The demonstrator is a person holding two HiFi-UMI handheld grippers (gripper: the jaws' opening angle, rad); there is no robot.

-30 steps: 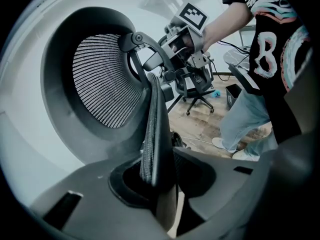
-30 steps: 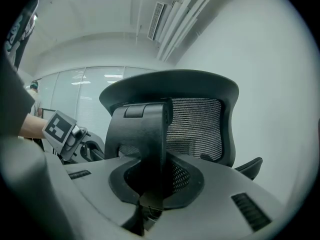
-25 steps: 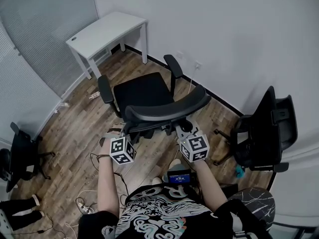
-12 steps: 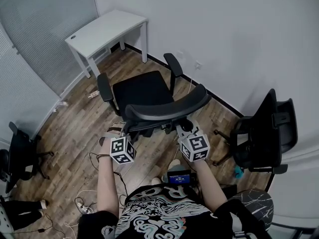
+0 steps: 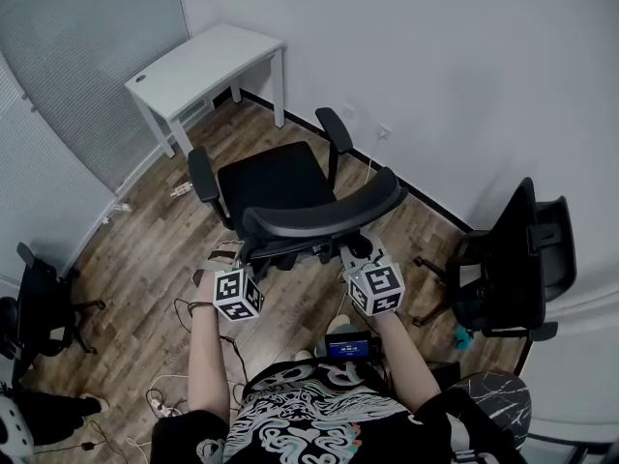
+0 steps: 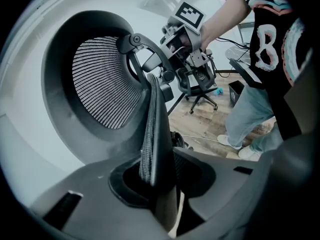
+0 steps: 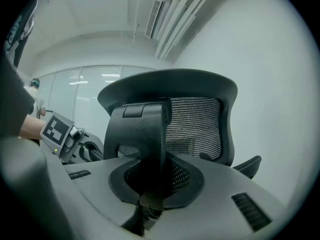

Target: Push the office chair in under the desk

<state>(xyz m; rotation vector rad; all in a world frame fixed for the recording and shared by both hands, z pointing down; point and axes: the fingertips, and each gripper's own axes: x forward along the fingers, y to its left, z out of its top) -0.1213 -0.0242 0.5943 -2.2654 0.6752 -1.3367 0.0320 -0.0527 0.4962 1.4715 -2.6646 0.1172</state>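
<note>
A black office chair (image 5: 276, 177) stands on the wood floor with its seat toward the white desk (image 5: 208, 61) at the back left, some way short of it. Its mesh backrest (image 5: 324, 211) faces me. My left gripper (image 5: 232, 257) is shut on the backrest's side edge (image 6: 152, 129), which runs down between its jaws. My right gripper (image 5: 354, 251) is shut on the black support bracket (image 7: 142, 134) behind the backrest (image 7: 195, 124). In the left gripper view the right gripper (image 6: 182, 31) shows beyond the mesh.
A second black chair (image 5: 513, 259) stands at the right by the wall and a third (image 5: 39, 303) at the left edge. Cables and a power strip (image 5: 164, 394) lie on the floor near my feet. A blinds-covered partition (image 5: 87, 75) runs behind the desk.
Chair and both grippers keep their places; the view has only drifted slightly. A bystander's legs at the bottom left have slid toward the picture's edge.
</note>
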